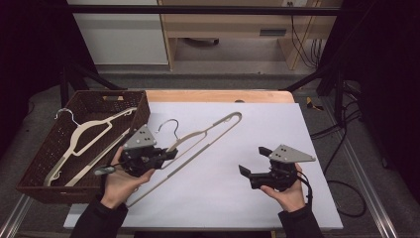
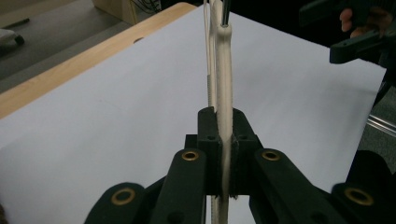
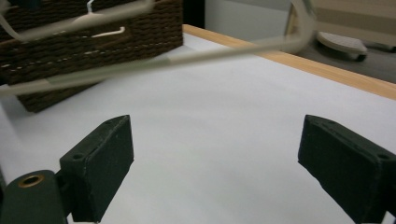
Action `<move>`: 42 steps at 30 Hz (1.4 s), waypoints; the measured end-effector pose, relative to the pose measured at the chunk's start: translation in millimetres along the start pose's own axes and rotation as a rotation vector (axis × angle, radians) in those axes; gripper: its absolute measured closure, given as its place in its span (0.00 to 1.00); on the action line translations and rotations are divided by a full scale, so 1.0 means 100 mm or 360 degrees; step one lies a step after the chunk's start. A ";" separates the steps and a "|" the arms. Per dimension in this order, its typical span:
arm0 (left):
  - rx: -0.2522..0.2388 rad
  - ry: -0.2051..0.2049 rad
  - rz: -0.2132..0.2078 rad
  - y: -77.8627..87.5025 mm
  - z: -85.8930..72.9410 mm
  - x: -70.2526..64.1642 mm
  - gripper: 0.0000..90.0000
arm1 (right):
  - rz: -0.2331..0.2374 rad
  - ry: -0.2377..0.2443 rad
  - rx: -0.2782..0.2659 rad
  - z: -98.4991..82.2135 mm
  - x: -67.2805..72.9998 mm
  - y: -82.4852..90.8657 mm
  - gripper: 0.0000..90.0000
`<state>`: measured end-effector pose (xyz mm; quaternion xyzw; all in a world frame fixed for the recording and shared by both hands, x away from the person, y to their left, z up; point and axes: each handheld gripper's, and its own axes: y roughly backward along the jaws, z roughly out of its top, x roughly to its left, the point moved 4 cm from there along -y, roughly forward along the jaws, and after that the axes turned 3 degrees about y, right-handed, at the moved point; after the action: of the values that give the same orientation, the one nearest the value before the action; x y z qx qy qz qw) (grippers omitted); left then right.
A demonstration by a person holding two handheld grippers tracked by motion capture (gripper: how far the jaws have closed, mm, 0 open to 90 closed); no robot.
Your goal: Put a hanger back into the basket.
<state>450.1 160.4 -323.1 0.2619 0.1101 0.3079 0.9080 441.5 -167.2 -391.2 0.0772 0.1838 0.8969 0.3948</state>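
The left gripper [image 1: 166,154] pinches the cream hanger [image 1: 208,133] beside the wicker basket [image 1: 44,163]; the right gripper [image 1: 253,161] is spread empty; next likely into the basket

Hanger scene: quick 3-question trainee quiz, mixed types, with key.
1. True or false: the right gripper is shut on the hanger.
2. Which gripper is clamped on the hanger over the white sheet? A) left gripper B) right gripper C) both
3. Fill in: a second hanger lies in the brown ____.

Key:
1. False. Its jaws stand wide apart with nothing between them, above the sheet.
2. A. The left gripper view shows the pads pressed on the cream bar.
3. Basket, at the table's left side.
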 end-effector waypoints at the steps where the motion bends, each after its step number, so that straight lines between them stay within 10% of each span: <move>1: -0.0013 -0.0004 0.0004 0.05 0.03 0.03 0.95 | -0.0021 -0.0019 -0.0005 -0.03 -0.03 0.02 0.11; 18: -0.0141 0.0027 0.0183 0.88 0.30 0.77 0.95 | -0.0172 -0.0142 -0.0004 -0.25 -0.32 0.23 0.07; 42: -0.0034 0.0189 0.0418 1.28 -0.39 1.96 0.95 | -0.0180 -0.0155 -0.0004 -0.27 -0.35 0.24 0.06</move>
<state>525.6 383.3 -294.1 0.2455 0.1250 0.4401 0.8546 441.2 -214.9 -406.1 0.1097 0.1674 0.8685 0.4535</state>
